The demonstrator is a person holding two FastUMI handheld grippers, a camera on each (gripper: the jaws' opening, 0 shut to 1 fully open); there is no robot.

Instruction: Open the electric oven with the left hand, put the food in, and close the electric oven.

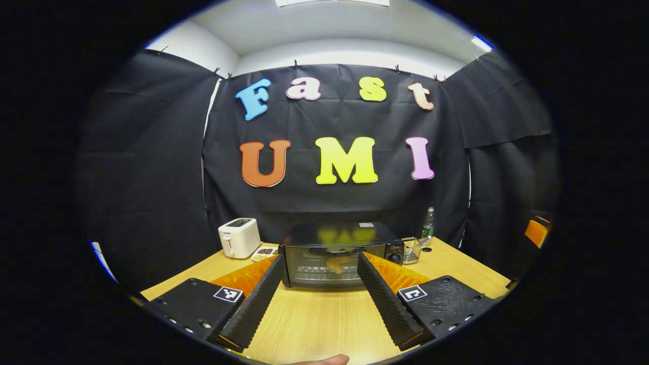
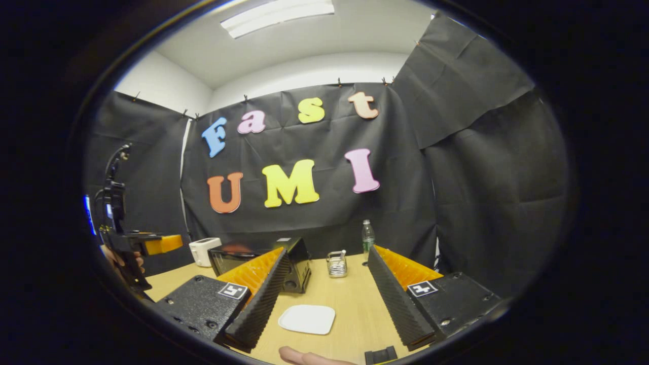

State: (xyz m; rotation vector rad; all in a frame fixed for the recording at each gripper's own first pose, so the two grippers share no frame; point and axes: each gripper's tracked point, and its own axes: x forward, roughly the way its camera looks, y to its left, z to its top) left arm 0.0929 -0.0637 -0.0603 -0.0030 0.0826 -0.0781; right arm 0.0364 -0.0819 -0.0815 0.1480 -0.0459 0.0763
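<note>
The black boxy electric oven with a glass door (image 1: 340,253) sits straight ahead of my left hand-held gripper (image 1: 319,299), near the back of the pale wooden tabletop (image 1: 324,324); its long axis and door handle run crosswise to my fingers. The door looks closed, with golden food (image 1: 335,264) behind the glass. Both hand-held grippers are spread wide and hold nothing. My right hand-held gripper (image 2: 327,299) hovers above a white square plate (image 2: 307,319), farther from the oven.

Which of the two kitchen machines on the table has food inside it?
The black electric oven with the glass door; a golden piece of food shows behind the glass. The white toaster to its left has nothing sticking out of its slots.
</note>
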